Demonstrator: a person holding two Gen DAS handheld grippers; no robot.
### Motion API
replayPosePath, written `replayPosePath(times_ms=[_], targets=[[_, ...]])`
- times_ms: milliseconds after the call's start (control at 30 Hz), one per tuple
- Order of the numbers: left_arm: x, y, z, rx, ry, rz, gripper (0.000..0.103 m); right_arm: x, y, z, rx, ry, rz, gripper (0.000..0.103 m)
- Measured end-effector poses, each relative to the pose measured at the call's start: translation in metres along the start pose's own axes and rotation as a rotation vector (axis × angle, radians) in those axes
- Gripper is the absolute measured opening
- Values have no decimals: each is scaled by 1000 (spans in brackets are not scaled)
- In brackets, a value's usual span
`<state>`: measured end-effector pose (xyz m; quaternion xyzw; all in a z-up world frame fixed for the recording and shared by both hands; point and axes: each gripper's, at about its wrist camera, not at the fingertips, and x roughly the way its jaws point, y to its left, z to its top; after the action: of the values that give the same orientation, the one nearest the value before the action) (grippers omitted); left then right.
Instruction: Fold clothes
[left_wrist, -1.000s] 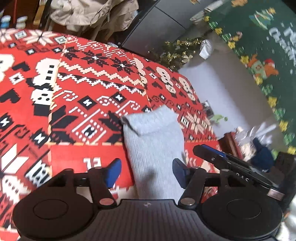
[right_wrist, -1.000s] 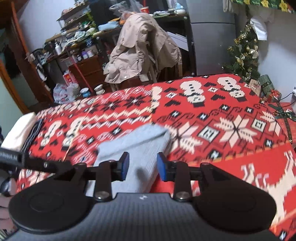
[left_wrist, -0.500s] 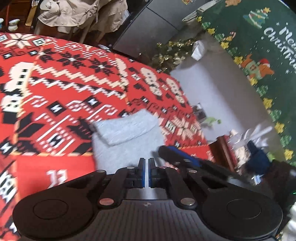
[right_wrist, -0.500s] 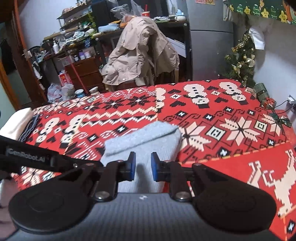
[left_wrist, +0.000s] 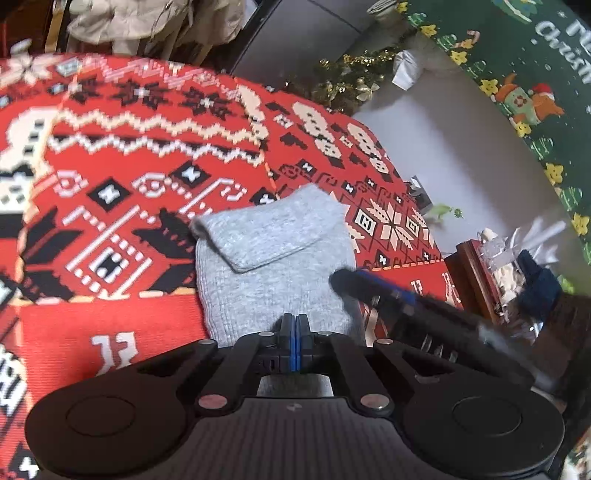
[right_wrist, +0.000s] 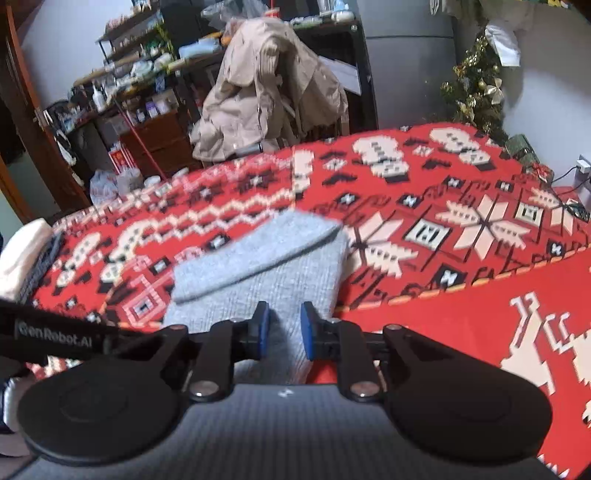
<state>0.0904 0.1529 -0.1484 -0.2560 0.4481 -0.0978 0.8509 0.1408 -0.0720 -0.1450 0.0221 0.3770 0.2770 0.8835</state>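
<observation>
**A:** Left wrist first. Open or shut?

**B:** Shut tight. Left gripper (left_wrist: 294, 334), with blue pads pressed flat together and no gap.

**A:** Holding anything?

**B:** Hard to tell. Sits right at the near edge of the grey knit cloth (left_wrist: 273, 266), with grey just past the tips and under them. Cannot see any cloth pinched between the pads.

**A:** And where is the grey knit cloth?

**B:** Lying flat on the red blanket (left_wrist: 129, 184), in among the white and black shapes. Far end folded back over itself, like a flap. Off to the right, up on the wall, a green Christmas banner (left_wrist: 517, 74).

**A:** Now the right wrist. Open or shut?

**B:** Open a little. Right gripper (right_wrist: 283, 332), with two blue pads and a small gap between them.

**A:** Anything in the gap?

**B:** Grey cloth showing through it, at the near edge again. Cannot tell if the pads touch it. No squeeze to be seen.

**A:** Same spot for the cloth?

**B:** Yes, on the red blanket, straight ahead of the tips, flap at the far end. Behind the bed, a tan coat (right_wrist: 266, 85) hung over a chair. To the right, a small tree (right_wrist: 476, 85) with gold bits.
</observation>
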Motion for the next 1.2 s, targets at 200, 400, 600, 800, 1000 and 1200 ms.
replayPosePath(times_ms=[200,400,600,800,1000,1200], targets=[[-7,-9,-12,57,12,40,4,21,-13,18,17,16,7,19],[-25,-9,-21,53,-18,38,3,0,-15,24,26,-11,-11,20],[-18,-9,-25,18,-11,17,3,-32,19,-13,-37,6,23,20],[-19,-7,-41,56,7,65,5,-31,24,-44,-44,30,-10,18],[-33,-15,-51,67,14,36,4,-59,34,-49,-47,13,29,21],[-32,-6,-61,22,33,53,5,-62,47,-77,-100,41,-13,20]])
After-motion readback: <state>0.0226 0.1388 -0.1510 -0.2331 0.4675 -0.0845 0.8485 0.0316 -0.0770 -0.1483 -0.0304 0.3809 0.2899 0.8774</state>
